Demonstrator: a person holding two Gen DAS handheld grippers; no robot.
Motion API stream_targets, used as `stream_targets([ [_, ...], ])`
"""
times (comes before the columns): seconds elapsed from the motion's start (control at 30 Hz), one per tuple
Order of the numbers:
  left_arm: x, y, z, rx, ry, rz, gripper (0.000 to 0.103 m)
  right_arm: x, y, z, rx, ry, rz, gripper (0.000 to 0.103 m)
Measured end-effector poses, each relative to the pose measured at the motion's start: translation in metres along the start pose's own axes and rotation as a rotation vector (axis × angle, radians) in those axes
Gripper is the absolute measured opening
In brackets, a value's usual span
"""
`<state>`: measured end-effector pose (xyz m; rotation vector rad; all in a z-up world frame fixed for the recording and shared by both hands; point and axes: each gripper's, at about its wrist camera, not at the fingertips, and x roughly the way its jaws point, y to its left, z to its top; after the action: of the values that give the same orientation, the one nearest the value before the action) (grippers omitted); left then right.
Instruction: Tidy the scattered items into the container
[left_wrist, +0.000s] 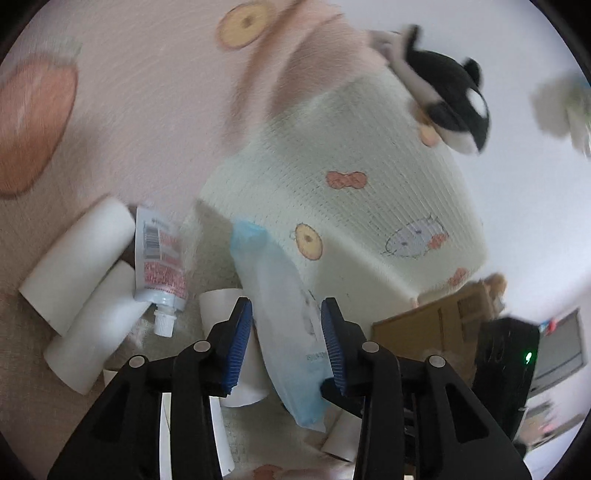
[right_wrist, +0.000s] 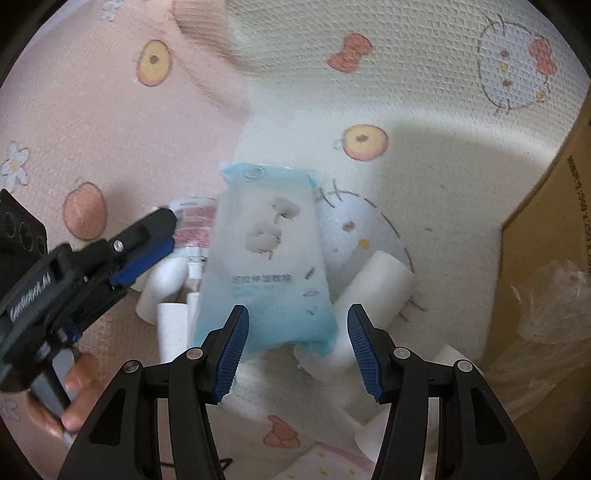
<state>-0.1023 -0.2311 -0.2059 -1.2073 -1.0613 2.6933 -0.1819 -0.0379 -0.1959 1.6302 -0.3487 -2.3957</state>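
Observation:
A pale blue soft packet lies on top of several white paper rolls on a printed blanket. A white tube with red print rests beside the rolls. My left gripper is open; the packet shows in the gap between its blue pads, untouched. In the right wrist view the left gripper hovers by the tube, left of the packet. My right gripper is open just above the packet's near end, gripping nothing. The cardboard box stands to the right.
A cream printed cushion rises behind the pile, with an orca plush at its top. A clear plastic bag lies in the box. A hand holds the left gripper's handle. A black device with a green light is at the right.

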Motion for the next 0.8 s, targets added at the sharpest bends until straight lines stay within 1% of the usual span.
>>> stream_targets([
  [0.07,-0.003,-0.006,-0.006,0.029,-0.007,0.008,0.041,0.002,0.002,-0.001,-0.018,-0.012,0.020,0.052],
  [0.13,-0.003,-0.005,-0.011,0.032,0.026,0.002,0.040,0.005,0.002,-0.001,-0.028,-0.008,0.032,0.052],
  [0.2,-0.007,-0.003,-0.016,0.042,0.037,0.003,0.032,0.010,0.002,-0.002,-0.026,-0.010,0.074,0.052],
  [0.3,-0.017,0.002,-0.027,0.091,0.043,0.051,0.024,0.010,0.000,-0.003,-0.004,-0.021,0.167,0.052],
  [0.33,-0.019,0.002,-0.031,0.116,0.044,0.064,0.024,0.008,-0.001,-0.002,0.006,-0.041,0.181,0.048],
  [0.37,-0.021,0.001,-0.037,0.159,0.051,0.086,0.024,0.006,-0.002,-0.001,0.009,-0.055,0.172,0.040],
  [0.43,-0.024,0.000,-0.045,0.201,0.063,0.104,0.024,0.003,-0.005,0.001,0.020,-0.074,0.157,0.035],
  [0.47,-0.022,-0.001,-0.049,0.219,0.081,0.095,0.024,0.001,-0.007,0.002,0.037,-0.079,0.176,0.035],
  [0.53,-0.017,-0.002,-0.052,0.215,0.101,0.081,0.023,0.000,-0.012,0.003,0.072,-0.080,0.205,0.035],
  [0.6,-0.009,-0.006,-0.053,0.211,0.118,0.071,0.023,-0.001,-0.014,0.002,0.086,-0.074,0.190,0.035],
  [0.73,0.004,-0.017,-0.059,0.256,0.131,0.110,0.023,0.002,-0.021,0.000,0.124,-0.055,0.129,0.035],
  [0.8,0.014,-0.020,-0.059,0.270,0.144,0.132,0.023,0.005,-0.027,-0.001,0.153,-0.045,0.136,0.035],
])
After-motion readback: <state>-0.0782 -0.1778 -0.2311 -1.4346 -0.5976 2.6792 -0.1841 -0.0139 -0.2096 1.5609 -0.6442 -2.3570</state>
